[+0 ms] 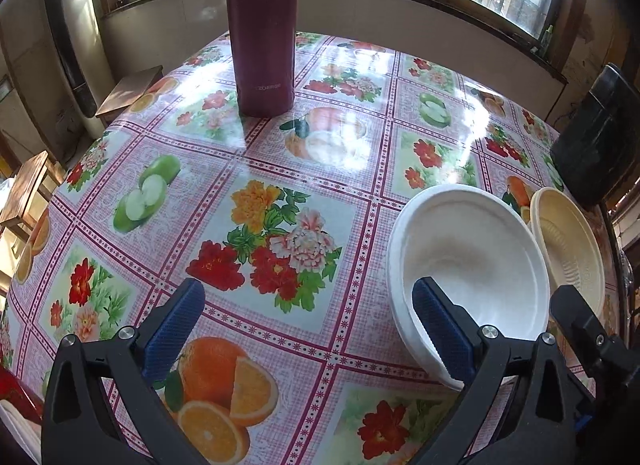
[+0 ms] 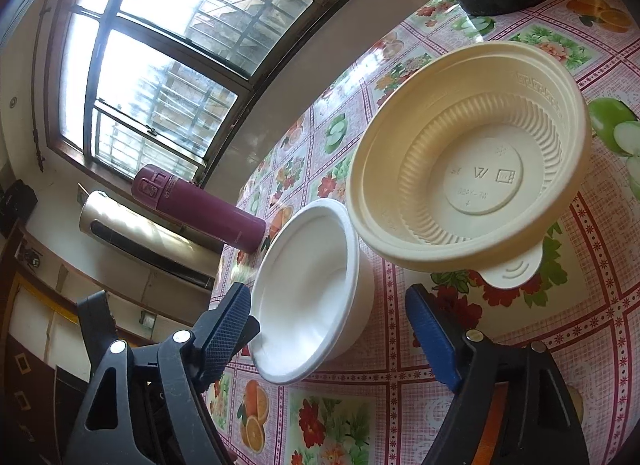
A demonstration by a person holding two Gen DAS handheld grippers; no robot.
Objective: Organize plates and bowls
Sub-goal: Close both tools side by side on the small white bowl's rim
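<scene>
Your right tool (image 2: 328,325) gapes empty, straddling the white foam bowl (image 2: 308,297) on the counter (image 2: 560,305); cream plastic bowl (image 2: 472,169) at 1 o'clock. Both light, crushable: pinch rims gently. Left tool (image 1: 308,329) open, holding nothing.

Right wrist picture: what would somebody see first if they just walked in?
Probably the cream bowl, big and ribbed, sitting on the flowery, fruity tablecloth just past the open right tongs. Next comes the white bowl pressed against its left side, close by the tongs' left finger. Behind them stands a maroon flask before a bright window.
</scene>
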